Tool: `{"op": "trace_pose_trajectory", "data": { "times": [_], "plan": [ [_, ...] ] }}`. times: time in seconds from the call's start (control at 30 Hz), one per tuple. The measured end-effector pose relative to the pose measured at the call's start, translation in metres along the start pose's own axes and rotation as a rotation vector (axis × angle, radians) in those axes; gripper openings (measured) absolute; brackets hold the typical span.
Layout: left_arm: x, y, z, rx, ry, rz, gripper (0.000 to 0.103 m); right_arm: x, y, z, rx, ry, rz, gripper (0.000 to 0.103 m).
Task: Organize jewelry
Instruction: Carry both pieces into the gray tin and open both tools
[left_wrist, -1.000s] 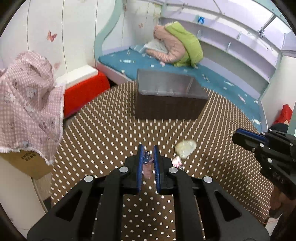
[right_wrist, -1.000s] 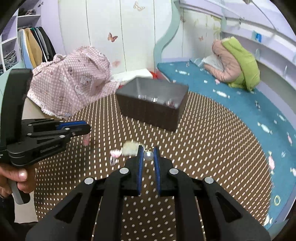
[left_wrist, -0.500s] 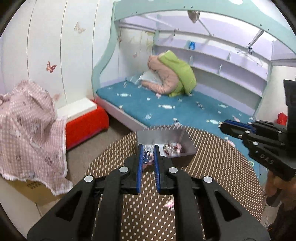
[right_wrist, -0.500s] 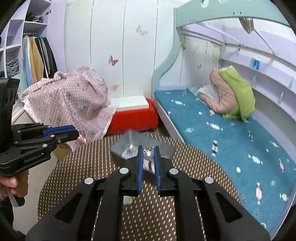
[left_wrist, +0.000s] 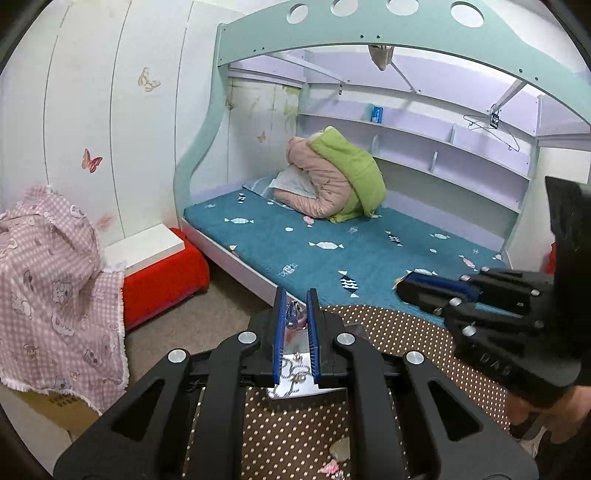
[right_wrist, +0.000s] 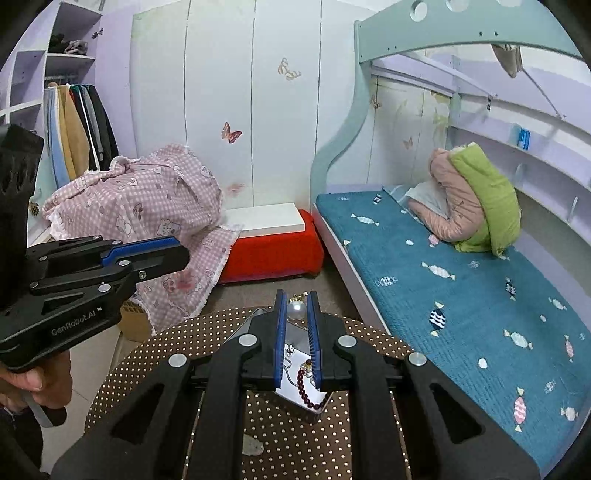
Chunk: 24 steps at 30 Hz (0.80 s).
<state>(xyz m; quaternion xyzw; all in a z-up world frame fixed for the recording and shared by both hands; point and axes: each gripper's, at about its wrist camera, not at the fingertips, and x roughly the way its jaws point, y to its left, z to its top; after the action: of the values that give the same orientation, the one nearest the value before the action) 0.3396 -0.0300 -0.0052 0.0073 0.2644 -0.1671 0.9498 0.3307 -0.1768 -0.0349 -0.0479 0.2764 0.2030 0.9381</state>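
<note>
Both my hands level, side by side over the dotted surface (right_wrist: 155, 354): left gripper (left_wrist: 294, 314) fingers clamped on a small pink clip (left_wrist: 293, 313), right gripper (right_wrist: 296, 309) clamped on a pearl pendant (right_wrist: 296, 310), both above the jewelry box (right_wrist: 295, 354); bed (right_wrist: 461, 288) beyond.

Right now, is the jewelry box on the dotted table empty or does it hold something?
Not empty. The jewelry box holds a dark red bead bracelet and silver chains.

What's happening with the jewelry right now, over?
Left gripper shut on hair clip. Right gripper shut on pearl. Both above box. Nothing blocking.
</note>
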Motion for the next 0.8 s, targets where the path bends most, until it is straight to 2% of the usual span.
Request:
{"op": "trace_pose_trajectory", "data": {
  "times": [0.27,0.7,0.73,0.77,0.8],
  "plan": [
    [0.031,-0.004,0.015,-0.015,0.024,-0.031,0.011,0.029,-0.016,0.002,0.046,0.067,0.023,0.01],
    [0.103,0.003,0.002,-0.054,0.167,-0.046,0.012,0.081,-0.021,-0.013,0.073,0.203,0.039,0.011],
    [0.108,0.004,0.0,-0.053,0.181,-0.039,0.013,0.082,-0.022,-0.014,0.076,0.207,0.034,0.011],
    [0.111,0.005,-0.002,-0.05,0.191,-0.032,0.023,0.083,-0.024,-0.014,0.084,0.207,0.031,0.013],
    [0.112,0.005,-0.004,-0.048,0.193,-0.023,0.04,0.084,-0.025,-0.015,0.092,0.207,0.029,0.019]
  ]
}}
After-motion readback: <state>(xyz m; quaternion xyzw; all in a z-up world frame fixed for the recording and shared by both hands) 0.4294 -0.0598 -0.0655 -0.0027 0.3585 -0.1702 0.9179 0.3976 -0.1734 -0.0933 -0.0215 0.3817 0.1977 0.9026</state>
